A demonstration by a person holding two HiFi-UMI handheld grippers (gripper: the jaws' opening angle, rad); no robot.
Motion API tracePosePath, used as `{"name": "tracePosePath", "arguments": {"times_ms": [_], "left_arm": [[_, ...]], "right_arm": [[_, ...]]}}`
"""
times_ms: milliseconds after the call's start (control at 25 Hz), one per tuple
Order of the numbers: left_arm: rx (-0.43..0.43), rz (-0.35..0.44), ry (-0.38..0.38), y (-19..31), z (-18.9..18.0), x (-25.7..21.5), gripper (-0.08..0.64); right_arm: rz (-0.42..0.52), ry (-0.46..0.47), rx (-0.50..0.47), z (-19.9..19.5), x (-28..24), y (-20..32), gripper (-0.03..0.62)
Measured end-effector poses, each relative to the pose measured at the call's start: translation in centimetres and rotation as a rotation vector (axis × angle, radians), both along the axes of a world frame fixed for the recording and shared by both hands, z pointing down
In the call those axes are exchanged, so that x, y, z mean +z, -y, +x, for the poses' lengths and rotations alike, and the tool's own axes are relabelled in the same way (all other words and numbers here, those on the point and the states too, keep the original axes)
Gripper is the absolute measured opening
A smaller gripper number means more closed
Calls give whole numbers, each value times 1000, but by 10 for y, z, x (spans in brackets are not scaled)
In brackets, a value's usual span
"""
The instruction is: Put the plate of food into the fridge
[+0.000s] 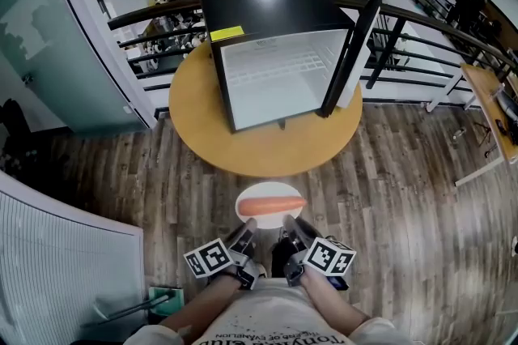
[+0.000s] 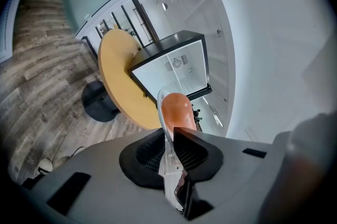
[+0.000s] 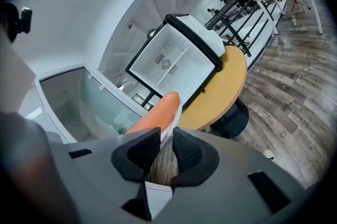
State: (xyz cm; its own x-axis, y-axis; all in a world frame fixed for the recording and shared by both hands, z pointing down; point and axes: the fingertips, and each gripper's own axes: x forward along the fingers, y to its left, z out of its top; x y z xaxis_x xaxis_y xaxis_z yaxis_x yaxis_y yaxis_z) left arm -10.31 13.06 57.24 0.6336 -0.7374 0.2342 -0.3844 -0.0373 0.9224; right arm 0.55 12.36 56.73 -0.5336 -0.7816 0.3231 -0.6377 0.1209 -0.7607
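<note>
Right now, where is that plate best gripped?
By its thin rim, from the near side, where the left gripper and right gripper clamp it: the plate is flat, and the food fills its middle, leaving only rim free.

Open fridge (image 1: pixel 275 15) on round table (image 1: pixel 261 151)

The fridge (image 1: pixel 279 60) was seen from high in front by the head view. From lower and nearer, it was faced by both gripper views, and so shared by all.
</note>
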Motion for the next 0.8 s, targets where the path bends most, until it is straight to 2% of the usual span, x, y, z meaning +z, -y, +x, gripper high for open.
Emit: {"name": "tracePosePath", "arguments": {"times_ms": [800], "left_arm": [[-101, 16, 4, 156, 60, -13, 61]], "right_arm": [[19, -5, -107, 59, -15, 168, 89]]}}
